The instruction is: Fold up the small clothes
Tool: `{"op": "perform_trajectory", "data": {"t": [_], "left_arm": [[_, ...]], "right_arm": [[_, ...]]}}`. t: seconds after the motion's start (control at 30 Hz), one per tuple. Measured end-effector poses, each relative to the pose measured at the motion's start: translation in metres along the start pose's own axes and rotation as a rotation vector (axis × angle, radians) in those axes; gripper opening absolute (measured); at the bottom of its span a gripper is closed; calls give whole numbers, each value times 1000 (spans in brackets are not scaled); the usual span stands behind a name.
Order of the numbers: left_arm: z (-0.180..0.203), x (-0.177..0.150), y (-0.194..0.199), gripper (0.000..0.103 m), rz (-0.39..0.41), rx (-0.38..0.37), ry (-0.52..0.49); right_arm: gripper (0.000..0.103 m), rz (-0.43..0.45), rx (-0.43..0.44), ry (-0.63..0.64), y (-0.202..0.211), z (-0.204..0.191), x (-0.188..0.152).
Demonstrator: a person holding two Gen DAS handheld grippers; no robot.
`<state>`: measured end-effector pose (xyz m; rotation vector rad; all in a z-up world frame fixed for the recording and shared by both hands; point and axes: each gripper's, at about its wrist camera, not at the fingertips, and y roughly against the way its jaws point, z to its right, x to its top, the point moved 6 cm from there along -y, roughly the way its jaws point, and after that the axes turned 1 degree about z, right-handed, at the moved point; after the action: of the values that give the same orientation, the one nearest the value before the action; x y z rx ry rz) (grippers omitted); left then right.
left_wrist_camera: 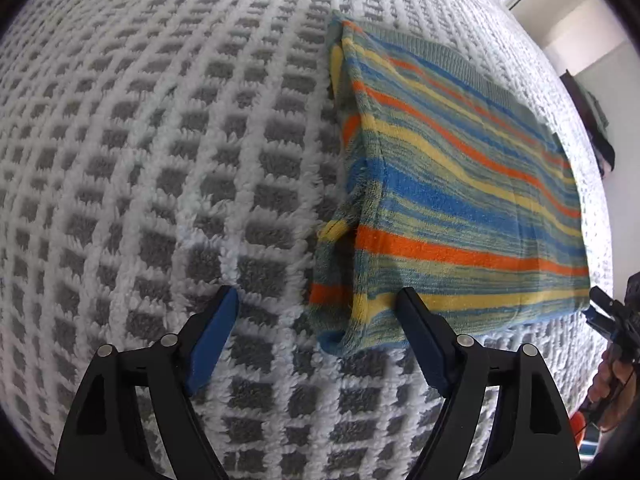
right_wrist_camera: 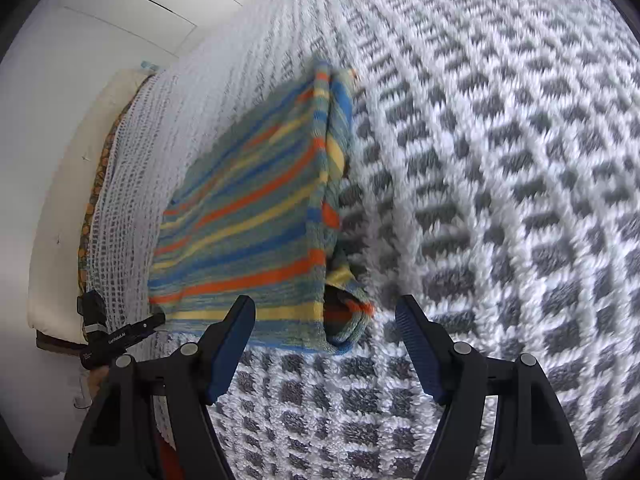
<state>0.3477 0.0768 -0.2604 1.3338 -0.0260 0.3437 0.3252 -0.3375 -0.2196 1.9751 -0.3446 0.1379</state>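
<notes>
A small striped knit garment [left_wrist_camera: 460,200], in blue, yellow, orange and green, lies folded into a rectangle on a grey-and-white checked blanket [left_wrist_camera: 160,160]. A sleeve is tucked along its left edge in the left wrist view. My left gripper [left_wrist_camera: 320,300] is open and empty, just above the blanket at the garment's near left corner. The garment also shows in the right wrist view [right_wrist_camera: 248,220]. My right gripper [right_wrist_camera: 326,308] is open and empty, at the garment's near right corner. Each gripper shows at the edge of the other's view, the right one [left_wrist_camera: 612,320] and the left one [right_wrist_camera: 116,336].
The checked blanket [right_wrist_camera: 500,200] covers a bed and spreads wide around the garment. White walls [right_wrist_camera: 80,60] stand beyond the bed edge. A cream mattress side [right_wrist_camera: 60,200] shows at the left in the right wrist view. Dark clothing [left_wrist_camera: 596,120] hangs by the far wall.
</notes>
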Motion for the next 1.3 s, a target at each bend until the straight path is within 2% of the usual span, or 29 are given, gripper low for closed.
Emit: {"op": "perform_trajectory", "data": {"t": [0.03,0.07,0.1,0.17,0.23,0.33,0.4,0.47,0.53,0.6,0.63,0.67,0.7,0.73,0.77,0.8,0.9,0.97,1.03,1.13,1.3], "left_arm": [[4,0,0,48,-1,-18,-6],[7,-1,-1,4,-25,-56,2],[9,-1,1,5,-44,-87,20],[9,-2,18,4,-14,-87,-16],[6,-13,36,4,-13,-106,-53],[-5,-38,46,4,-65,-132,-52],[-14,-58,36,4,-120,-123,-50],[-17,-67,31,5,-134,-97,-60],[-14,-71,34,6,-100,-73,-88],[-10,-73,44,16,-56,-33,-124],[-10,-76,50,18,-36,-7,-131],[-8,-75,57,26,-8,20,-136],[-12,-77,67,42,33,45,-136],[-16,-80,79,52,80,64,-125],[-29,-84,92,70,137,81,-103],[-38,-90,105,81,203,103,-73],[-71,-108,123,86,342,185,6],[-84,-125,122,86,375,224,57],[-90,-142,116,86,375,208,91],[-86,-151,109,86,373,198,61],[-75,-152,101,86,425,219,2]], "right_arm": [[56,-8,3,-27,-7,2,-3],[15,-22,19,-27,-12,-1,-8],[9,-35,15,-8,-19,-3,-5],[9,-17,8,9,-10,-9,-9],[8,7,43,15,9,-15,-16],[8,7,76,22,36,-17,-37],[8,-15,61,29,41,-9,-55],[8,-49,18,13,32,9,-76],[8,-61,5,-11,22,22,-89],[11,-21,9,-12,22,22,-91],[17,2,-12,13,25,19,-89],[30,26,-41,41,29,16,-88],[41,47,-74,62,28,4,-95],[71,74,-107,79,34,3,-97],[84,112,-139,94,43,2,-98],[84,163,-176,109,55,2,-100],[84,326,-282,130,97,5,-112],[85,431,-341,121,114,5,-122],[85,499,-368,100,122,12,-136],[86,506,-387,112,117,5,-148],[86,514,-429,181,114,-10,-154]]}}
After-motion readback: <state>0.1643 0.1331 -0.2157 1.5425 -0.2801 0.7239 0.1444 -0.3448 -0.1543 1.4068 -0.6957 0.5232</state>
